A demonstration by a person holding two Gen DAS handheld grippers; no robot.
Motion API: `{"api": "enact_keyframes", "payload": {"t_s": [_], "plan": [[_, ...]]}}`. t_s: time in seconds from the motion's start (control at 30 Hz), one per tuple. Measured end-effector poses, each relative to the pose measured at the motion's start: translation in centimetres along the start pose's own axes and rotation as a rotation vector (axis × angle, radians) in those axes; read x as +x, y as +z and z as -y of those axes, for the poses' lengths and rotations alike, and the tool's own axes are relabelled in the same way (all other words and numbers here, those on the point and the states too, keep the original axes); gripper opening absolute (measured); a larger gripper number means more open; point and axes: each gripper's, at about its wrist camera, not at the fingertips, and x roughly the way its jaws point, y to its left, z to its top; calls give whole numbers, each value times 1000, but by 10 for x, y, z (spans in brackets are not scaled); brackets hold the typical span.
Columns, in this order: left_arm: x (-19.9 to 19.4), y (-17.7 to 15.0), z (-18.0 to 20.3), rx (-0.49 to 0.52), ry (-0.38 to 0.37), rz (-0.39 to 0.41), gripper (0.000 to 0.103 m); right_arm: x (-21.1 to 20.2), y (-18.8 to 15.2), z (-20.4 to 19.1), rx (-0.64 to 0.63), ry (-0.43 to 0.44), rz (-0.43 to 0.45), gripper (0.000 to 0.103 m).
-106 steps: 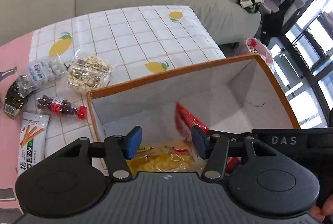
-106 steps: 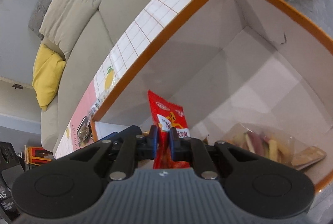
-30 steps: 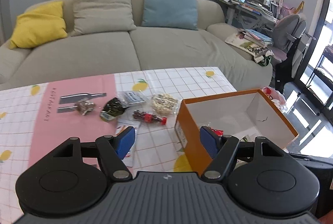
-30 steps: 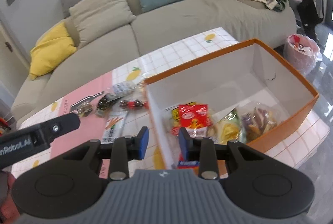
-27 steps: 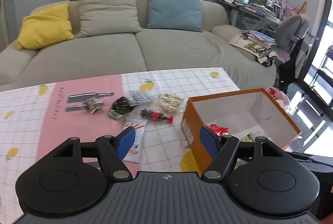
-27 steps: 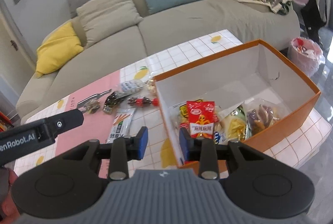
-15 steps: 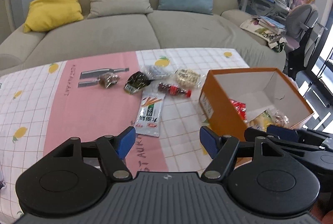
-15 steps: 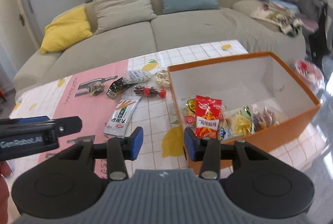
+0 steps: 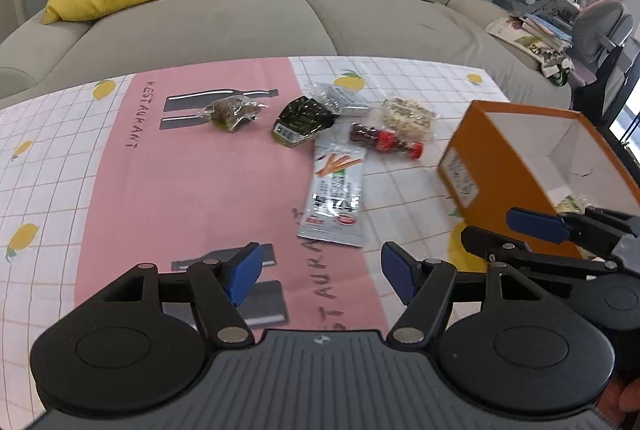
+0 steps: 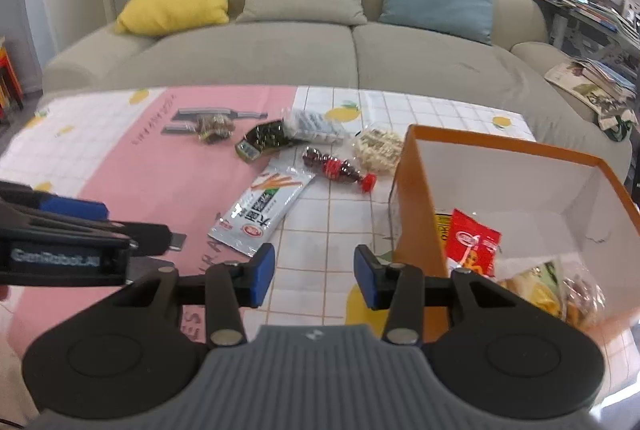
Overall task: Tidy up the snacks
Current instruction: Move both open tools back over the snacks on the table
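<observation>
Both grippers, left and right, jaws spread, empty; biscuit-stick packet lies lengthwise ahead, nearer left.

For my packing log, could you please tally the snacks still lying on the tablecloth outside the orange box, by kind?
Flat printed packets: 2, long white stick-snack packet, dark green foil packet.
Clear bags: 3, brown-filled, white-sweets, pale-nut.
Bottle-shaped candy pack with red cap: 1.
Total: 6.
</observation>
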Motion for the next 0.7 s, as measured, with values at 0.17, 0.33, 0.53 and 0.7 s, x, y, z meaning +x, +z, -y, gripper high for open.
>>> {"api": "enact_keyframes", "payload": {"t_s": [0.17,0.33,0.53,0.7], "plan": [[24,7,-11,-16,-26,-15,80,32,3,-2,-34,-25,-19,43],[53,22,-16,-38,-66,-40,80,60,7,-1,-45,-30,-32,43],[91,35,-3,43,-54,-83,82,88,11,-2,-102,-29,-40,42],[117,43,-5,14,-79,-116,82,115,16,0,-135,-45,-65,34]]}}
